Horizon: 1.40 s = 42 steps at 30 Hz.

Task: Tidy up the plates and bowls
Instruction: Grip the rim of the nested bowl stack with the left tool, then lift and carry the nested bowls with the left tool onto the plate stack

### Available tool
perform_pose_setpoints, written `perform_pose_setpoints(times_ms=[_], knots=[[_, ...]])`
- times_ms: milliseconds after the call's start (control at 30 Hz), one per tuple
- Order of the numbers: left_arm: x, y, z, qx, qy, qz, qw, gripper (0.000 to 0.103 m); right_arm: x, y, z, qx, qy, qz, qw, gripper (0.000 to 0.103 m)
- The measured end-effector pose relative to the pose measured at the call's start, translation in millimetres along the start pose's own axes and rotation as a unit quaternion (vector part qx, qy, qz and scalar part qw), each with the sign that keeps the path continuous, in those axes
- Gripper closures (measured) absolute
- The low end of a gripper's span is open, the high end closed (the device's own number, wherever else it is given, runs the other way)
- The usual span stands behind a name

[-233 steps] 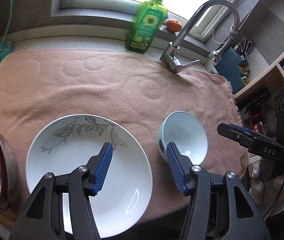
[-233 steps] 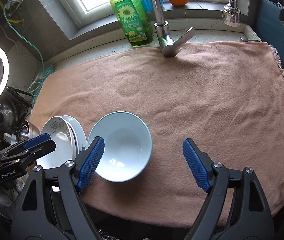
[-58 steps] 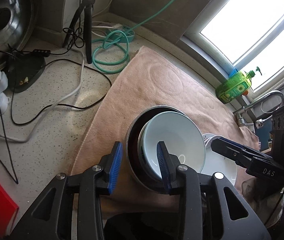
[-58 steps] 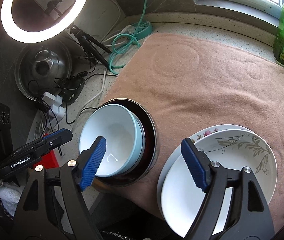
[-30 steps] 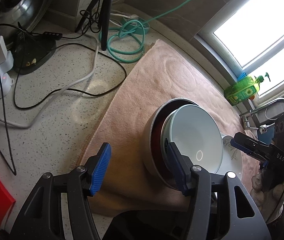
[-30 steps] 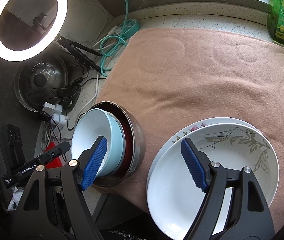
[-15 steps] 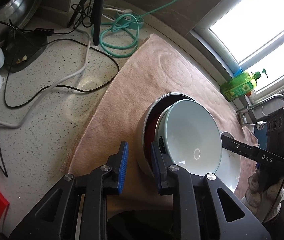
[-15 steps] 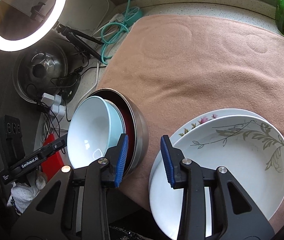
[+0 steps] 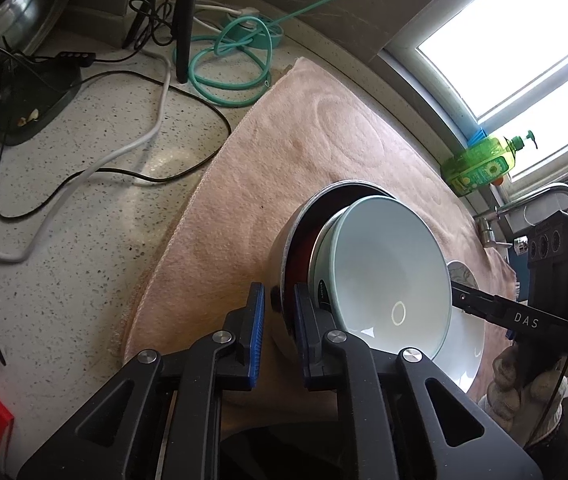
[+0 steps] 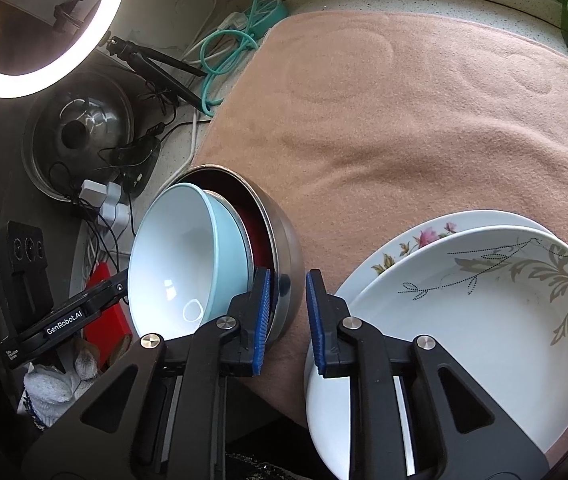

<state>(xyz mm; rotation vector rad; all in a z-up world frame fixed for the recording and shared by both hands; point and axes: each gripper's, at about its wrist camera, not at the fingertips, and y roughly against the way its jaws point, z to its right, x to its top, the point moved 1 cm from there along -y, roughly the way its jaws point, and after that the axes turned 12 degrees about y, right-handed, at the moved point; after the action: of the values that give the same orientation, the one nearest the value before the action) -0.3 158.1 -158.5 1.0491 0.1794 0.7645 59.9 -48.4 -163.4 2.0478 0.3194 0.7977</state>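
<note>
A steel bowl [image 9: 288, 240] with a red inside stands at the left end of the pink towel [image 9: 284, 152], with two light-blue bowls [image 9: 387, 264] nested in it. My left gripper [image 9: 278, 320] is shut on the steel bowl's near-left rim, one pad inside and one outside. My right gripper [image 10: 287, 316] has the steel bowl's [image 10: 285, 236] right rim between its pads, and its jaws are closing on it. Beside the bowls lie two stacked plates [image 10: 483, 320], a leaf-patterned one on a flowered one.
Cables [image 9: 84, 152] and a coiled green cord [image 9: 228, 60] lie on the speckled counter left of the towel. A ring light [image 10: 36, 28] and a pot lid [image 10: 76, 132] stand beyond. A soap bottle [image 9: 479, 164] and a faucet [image 9: 523, 208] are by the window.
Both grippers went from wide open to closed on opposite sides of the steel bowl's rim. The right one also sank a little toward the bowl.
</note>
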Motion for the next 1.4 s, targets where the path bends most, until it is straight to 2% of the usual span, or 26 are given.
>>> perform_pose_setpoints(times_ms=[133, 667, 967, 1400], knots=[[0, -3, 1, 0.000, -0.002, -0.003, 1.0000, 0.094, 0, -3, -2, 0.004, 0.000, -0.003, 1.000, 0.090], [2, 5, 13, 0.012, -0.019, 0.012, 0.9997, 0.095, 3, 3, -10, -0.014, 0.016, 0.000, 1.000, 0.090], [4, 20, 31, 0.002, -0.034, 0.028, 0.9990, 0.095, 1, 34, -10, -0.014, 0.011, 0.024, 1.000, 0.090], [-3, 28, 80, -0.029, -0.070, 0.036, 0.9965, 0.095, -15, 87, 10, -0.031, -0.003, 0.056, 0.998, 0.090]])
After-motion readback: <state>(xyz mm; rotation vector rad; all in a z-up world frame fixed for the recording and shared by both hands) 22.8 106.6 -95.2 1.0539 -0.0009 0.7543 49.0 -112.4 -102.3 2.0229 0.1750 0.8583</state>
